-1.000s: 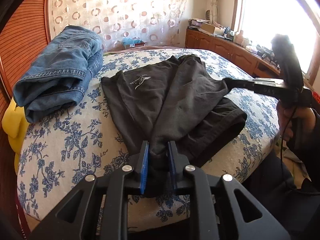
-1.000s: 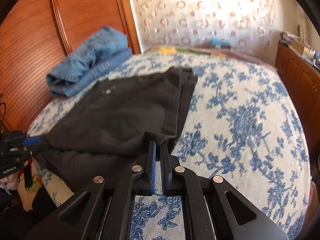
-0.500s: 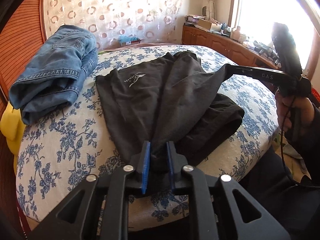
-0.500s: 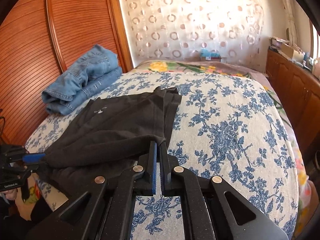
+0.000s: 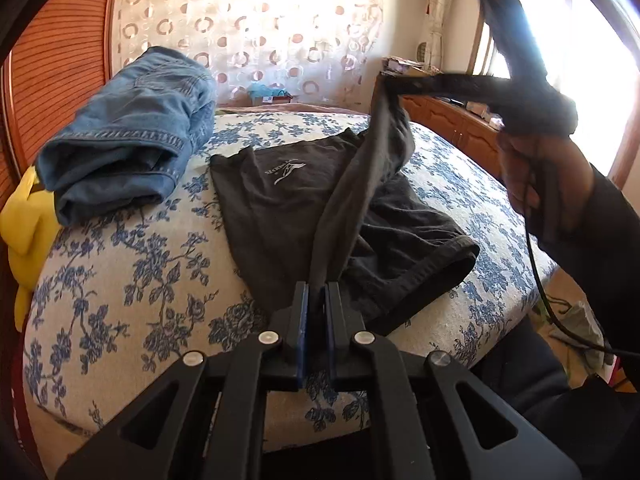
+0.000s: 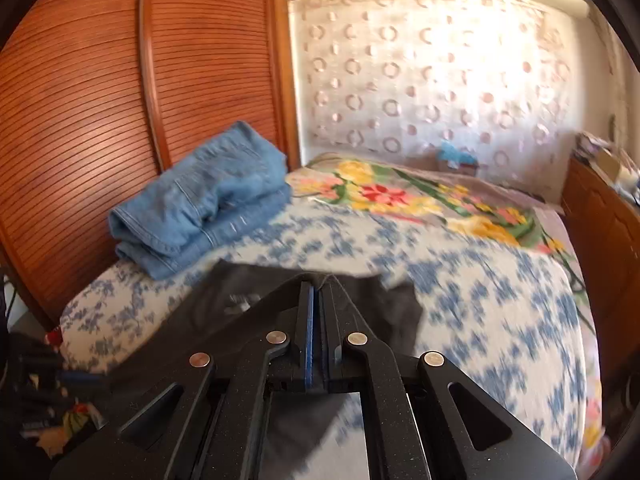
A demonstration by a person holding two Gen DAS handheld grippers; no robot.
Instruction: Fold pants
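The black pants (image 5: 280, 200) lie on the near part of the bed (image 5: 132, 288), partly folded, with a pale logo showing on the flat panel and a thick hemmed leg opening bunched toward the bed's edge. One layer is lifted off the rest and stretched as a taut band between the two tools. The cloth looks soft, thin and light: it drapes and creases freely, sags wherever it is unsupported, and has no stiffness to hold a fold line on its own. It does not look slippery, yet a thin layer could slide out of a shallow pinch, so the hems and seams, being thicker, seem the safer places to take hold.

The left gripper (image 5: 316, 308) has its jaws pressed together on the near end of that band; they have just been closing onto it. The right gripper (image 6: 318, 304), held in a hand (image 5: 536, 172), is also pressed together, pinching the far end raised above the bed; the right wrist view is blurred there.

Beyond the pants, folded blue jeans (image 5: 128, 132) sit well apart by the wooden headboard (image 6: 120, 100), with something yellow (image 5: 24, 224) beside them.
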